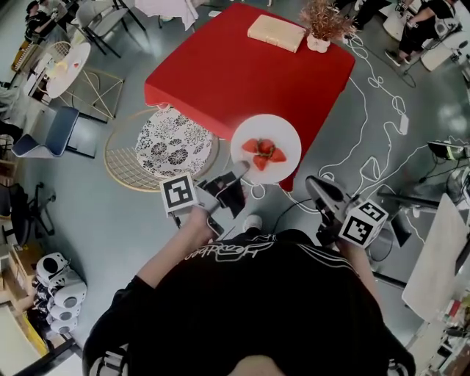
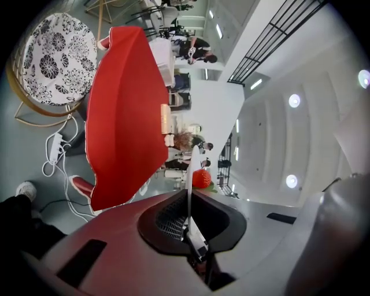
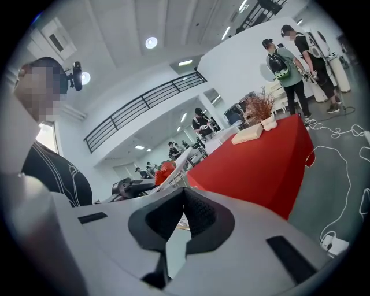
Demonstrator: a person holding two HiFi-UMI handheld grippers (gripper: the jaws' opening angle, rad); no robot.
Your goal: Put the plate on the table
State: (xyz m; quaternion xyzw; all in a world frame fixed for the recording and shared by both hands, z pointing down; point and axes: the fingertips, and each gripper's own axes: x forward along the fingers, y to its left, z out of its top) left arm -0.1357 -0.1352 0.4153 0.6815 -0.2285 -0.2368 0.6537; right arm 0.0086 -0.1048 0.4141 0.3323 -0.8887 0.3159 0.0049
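A white plate (image 1: 283, 132) carrying cut strawberries (image 1: 264, 152) hangs over the near corner of the red-clothed table (image 1: 242, 70). My left gripper (image 1: 236, 173) is shut on the plate's near rim. In the left gripper view the plate (image 2: 191, 167) stands edge-on between the pads of the left gripper (image 2: 187, 203), with a strawberry (image 2: 200, 178) behind it. My right gripper (image 1: 313, 184) is off to the right of the plate, apart from it, over the floor. In its own view the right gripper (image 3: 184, 200) has its jaws together with nothing in them, and the plate (image 3: 177, 167) shows beyond.
A beige box (image 1: 276, 32) and a potted dried plant (image 1: 321, 22) sit at the table's far side. A round chair with a floral cushion (image 1: 172, 143) stands left of the table. White cables (image 1: 369, 150) run across the floor at right. People stand around the room.
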